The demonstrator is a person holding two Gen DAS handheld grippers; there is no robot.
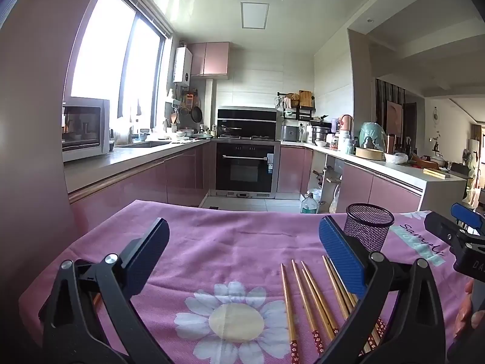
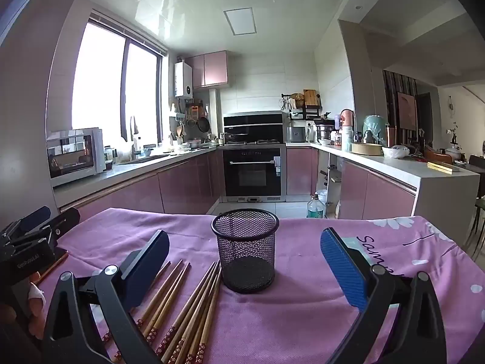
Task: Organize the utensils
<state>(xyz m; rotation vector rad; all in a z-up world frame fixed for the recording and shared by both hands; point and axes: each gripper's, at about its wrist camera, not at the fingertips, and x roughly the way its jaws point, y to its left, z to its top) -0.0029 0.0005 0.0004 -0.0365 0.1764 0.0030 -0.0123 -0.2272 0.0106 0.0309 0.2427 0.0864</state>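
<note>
Held left gripper and right gripper wide open, empty, above table; chopsticks lay beside upright mesh cup.

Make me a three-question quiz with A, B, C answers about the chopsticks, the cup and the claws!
1. Where do the chopsticks lie?
A. inside the cup
B. flat on the pink cloth, left of the cup
C. on the floor

2. What colour is the mesh cup?
A. black
B. yellow
C. white

3. How is the right claw?
A. shut on a chopstick
B. shut on the cup
C. open, holding nothing

Answers:
1 B: they lie spread on the cloth beside the cup.
2 A: its wire mesh is black.
3 C: its fingers stand wide apart, holding nothing.
</note>
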